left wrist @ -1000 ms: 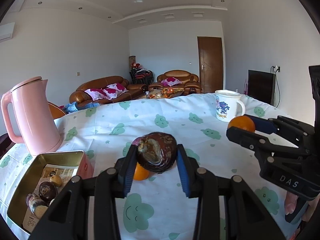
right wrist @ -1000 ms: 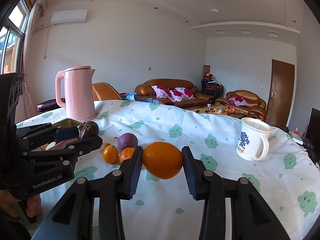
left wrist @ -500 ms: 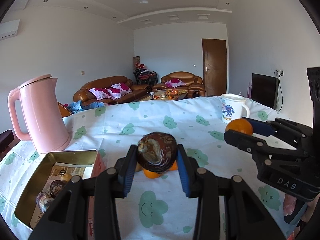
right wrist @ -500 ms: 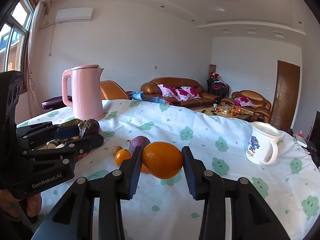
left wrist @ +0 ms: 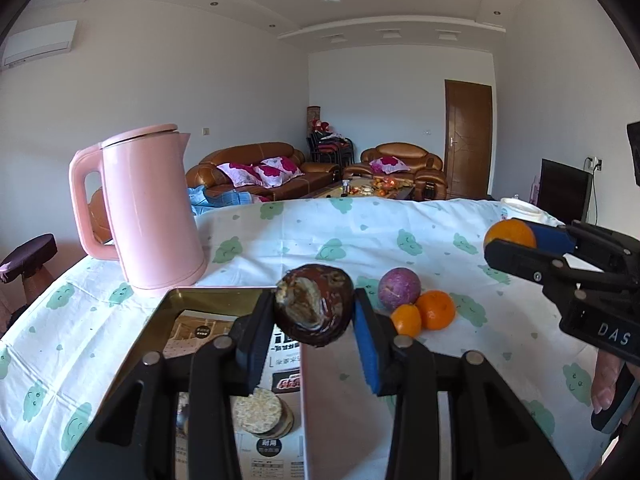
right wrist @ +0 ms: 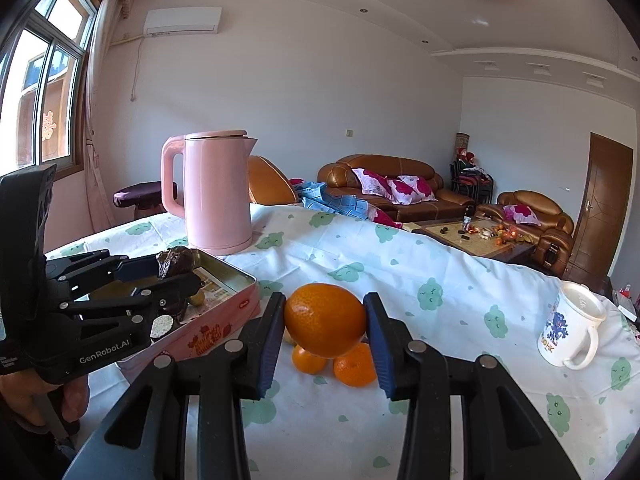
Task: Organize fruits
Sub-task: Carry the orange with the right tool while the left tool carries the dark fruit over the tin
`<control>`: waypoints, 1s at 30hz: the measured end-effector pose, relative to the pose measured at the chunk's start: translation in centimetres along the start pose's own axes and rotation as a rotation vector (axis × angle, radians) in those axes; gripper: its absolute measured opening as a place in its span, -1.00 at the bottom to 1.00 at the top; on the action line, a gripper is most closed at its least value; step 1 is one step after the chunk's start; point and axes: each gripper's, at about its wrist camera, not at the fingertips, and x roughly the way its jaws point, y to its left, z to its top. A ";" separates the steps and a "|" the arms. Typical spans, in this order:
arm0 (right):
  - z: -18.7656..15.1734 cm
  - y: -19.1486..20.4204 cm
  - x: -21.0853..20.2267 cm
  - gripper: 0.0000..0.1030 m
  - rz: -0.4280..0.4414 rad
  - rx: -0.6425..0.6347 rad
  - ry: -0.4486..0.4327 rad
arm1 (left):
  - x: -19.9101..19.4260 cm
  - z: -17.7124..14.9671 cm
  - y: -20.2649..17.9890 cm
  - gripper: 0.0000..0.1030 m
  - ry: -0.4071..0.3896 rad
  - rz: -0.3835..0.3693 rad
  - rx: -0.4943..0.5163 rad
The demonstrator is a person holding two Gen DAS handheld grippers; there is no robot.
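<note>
My left gripper [left wrist: 314, 320] is shut on a dark brown shrivelled fruit [left wrist: 316, 306] and holds it over the right part of the open pink tin [left wrist: 192, 300]. The tin holds a few small fruits [left wrist: 258, 414] on printed paper. My right gripper [right wrist: 325, 330] is shut on a large orange [right wrist: 325, 320], held above the table beside the tin [right wrist: 216, 334]. On the cloth lie two small oranges [left wrist: 424, 314] and a purple fruit [left wrist: 399, 288]. The left gripper also shows in the right wrist view [right wrist: 176, 276].
A pink kettle [left wrist: 148, 208] stands behind the tin at the table's left. A white printed mug [right wrist: 570, 332] stands at the right. The table has a white cloth with green figures [left wrist: 328, 236]. Sofas and a door are far behind.
Both grippers have moved left with their fruits. The left one now hangs over the tin instead of over the loose oranges. The right one has come close to the tin.
</note>
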 end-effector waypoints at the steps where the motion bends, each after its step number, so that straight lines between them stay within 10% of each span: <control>1: 0.3 0.4 0.3 -0.19 0.008 -0.010 0.002 | 0.1 0.0 0.5 -0.22 0.004 0.007 -0.005; 30: 2.3 10.1 11.8 -0.19 0.223 -0.126 0.167 | 2.8 -2.3 10.8 -0.22 0.174 0.106 -0.072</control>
